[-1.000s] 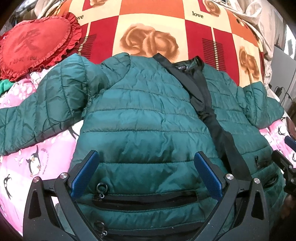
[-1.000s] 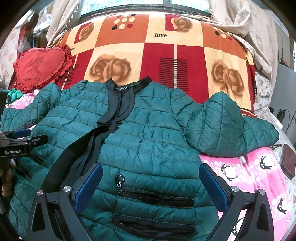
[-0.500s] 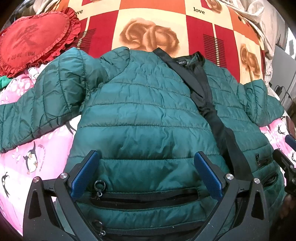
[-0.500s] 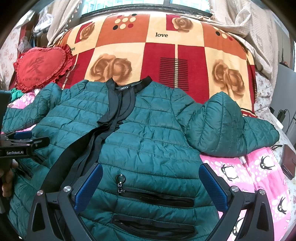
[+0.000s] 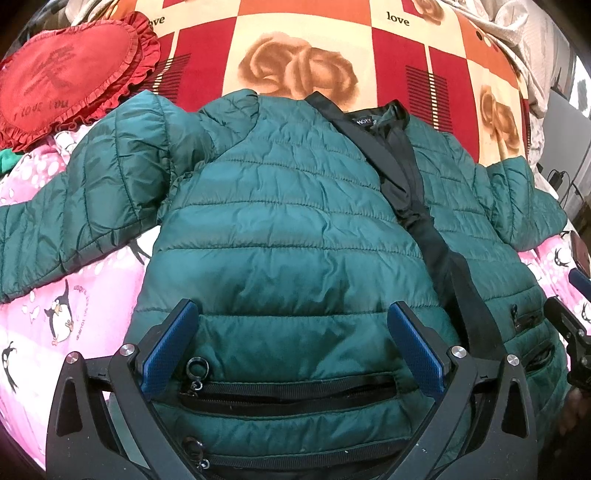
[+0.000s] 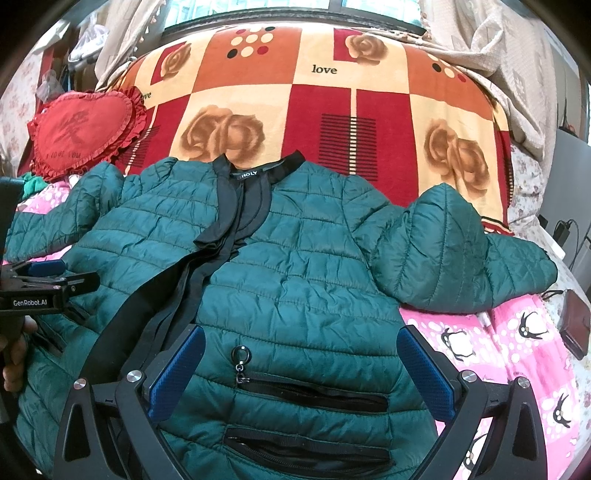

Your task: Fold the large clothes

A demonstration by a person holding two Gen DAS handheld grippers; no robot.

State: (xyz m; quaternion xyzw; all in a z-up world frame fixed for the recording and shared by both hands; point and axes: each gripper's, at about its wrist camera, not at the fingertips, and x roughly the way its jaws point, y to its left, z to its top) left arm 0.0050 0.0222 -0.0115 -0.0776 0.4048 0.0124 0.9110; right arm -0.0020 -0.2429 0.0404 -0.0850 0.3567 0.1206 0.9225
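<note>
On pink sheet (image 6: 517,369), green jacket (image 6: 295,277) lies flat, unfolded

A bed with a pink penguin sheet (image 6: 517,343) and rose-patterned blanket (image 6: 332,110) sits below a daylit window (image 6: 251,9).

green puffer jacket (image 5: 280,229) | front up, flat | sleeves spread | on bed

A home bedroom; a bed with penguin sheet (image 6: 517,354), rose blanket (image 6: 332,110), heart cushion (image 6: 81,129).
</note>
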